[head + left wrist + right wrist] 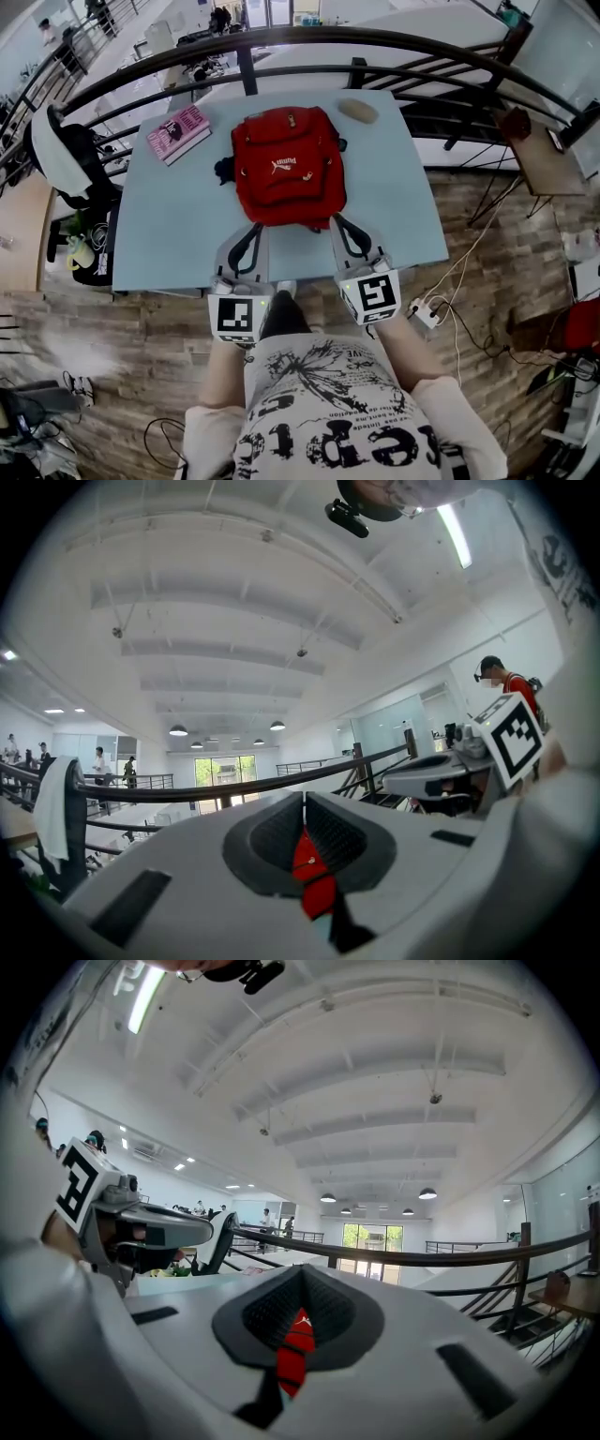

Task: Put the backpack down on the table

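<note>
White T-shirt [323,412], black graphic print (plus lettering).

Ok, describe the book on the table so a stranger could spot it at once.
Find the pale blue table by the dark railing. The book lies flat at its far left corner, left of the red backpack. It is the only pink thing there.
</note>
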`<state>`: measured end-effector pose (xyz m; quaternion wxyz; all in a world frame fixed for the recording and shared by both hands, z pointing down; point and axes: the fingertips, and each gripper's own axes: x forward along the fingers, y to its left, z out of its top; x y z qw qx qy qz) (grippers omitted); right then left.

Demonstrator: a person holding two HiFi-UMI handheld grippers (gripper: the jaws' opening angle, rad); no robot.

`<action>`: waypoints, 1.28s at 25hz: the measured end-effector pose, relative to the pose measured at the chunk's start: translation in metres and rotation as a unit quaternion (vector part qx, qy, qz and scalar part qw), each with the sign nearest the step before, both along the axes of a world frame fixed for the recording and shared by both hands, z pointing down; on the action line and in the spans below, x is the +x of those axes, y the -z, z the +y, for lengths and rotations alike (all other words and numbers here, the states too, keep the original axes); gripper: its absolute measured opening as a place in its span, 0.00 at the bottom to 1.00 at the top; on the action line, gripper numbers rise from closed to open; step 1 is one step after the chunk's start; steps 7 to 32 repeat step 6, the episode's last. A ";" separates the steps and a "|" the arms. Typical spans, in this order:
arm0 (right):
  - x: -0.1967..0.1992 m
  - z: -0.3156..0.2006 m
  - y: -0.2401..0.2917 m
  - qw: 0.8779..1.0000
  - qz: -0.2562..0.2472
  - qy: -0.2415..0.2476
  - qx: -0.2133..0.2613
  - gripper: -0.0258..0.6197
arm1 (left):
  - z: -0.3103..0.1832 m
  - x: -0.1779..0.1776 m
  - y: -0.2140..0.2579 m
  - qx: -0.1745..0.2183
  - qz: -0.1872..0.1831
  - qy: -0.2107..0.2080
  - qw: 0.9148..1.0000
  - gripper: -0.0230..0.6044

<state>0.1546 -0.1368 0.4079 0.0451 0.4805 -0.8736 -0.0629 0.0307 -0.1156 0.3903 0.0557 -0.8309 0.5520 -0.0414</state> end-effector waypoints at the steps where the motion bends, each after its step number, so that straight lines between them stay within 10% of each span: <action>1: 0.001 0.000 -0.001 1.000 0.001 0.000 0.000 0.02 | 0.000 0.001 0.000 0.002 -0.001 -0.001 1.000 0.06; 32: 0.002 0.000 -0.008 1.000 0.003 -0.003 0.003 0.02 | -0.001 0.005 0.004 -0.009 0.007 -0.003 1.000 0.06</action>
